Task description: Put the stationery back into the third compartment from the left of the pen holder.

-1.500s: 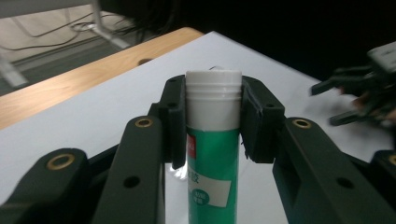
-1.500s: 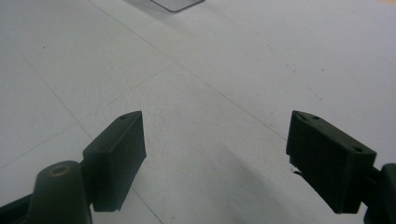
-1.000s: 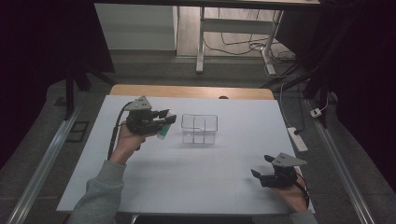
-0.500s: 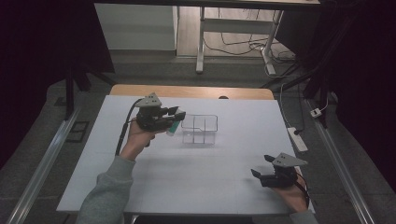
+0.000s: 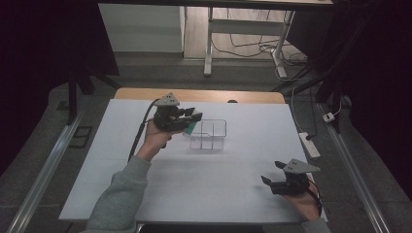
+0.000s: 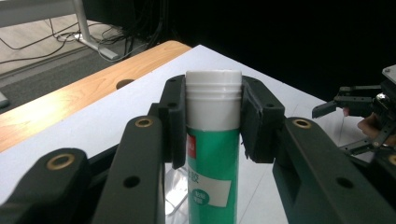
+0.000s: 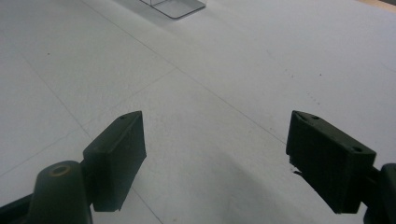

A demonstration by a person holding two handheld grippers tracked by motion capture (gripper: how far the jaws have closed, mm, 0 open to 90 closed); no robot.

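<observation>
High view: the left gripper (image 5: 190, 118) was seen raised above the table (image 5: 97, 165), clamped on a green glue stick (image 5: 191, 128) that hung from its jaws just beside the near-left corner of a clear divided organiser (image 5: 210, 134). The right gripper (image 5: 271, 180) was held low, well apart from both, with nothing between its jaws.

Left gripper view: the glue stick (image 6: 215, 140) was held upright between the pads (image 6: 173, 122), gripped just under the white cap (image 6: 214, 79) — the green body passed down between the jaws.

Right gripper view: the right gripper (image 7: 212, 161) was spread wide over bare table (image 7: 224, 70); a corner of the organiser (image 7: 173, 6) lay far ahead of it.

Handling: the stick was judged light, rigid and smooth-sided — liable to slip or swing if squeezed loosely. The upper body below the cap was judged the best hold, since the cap might pull off.
</observation>
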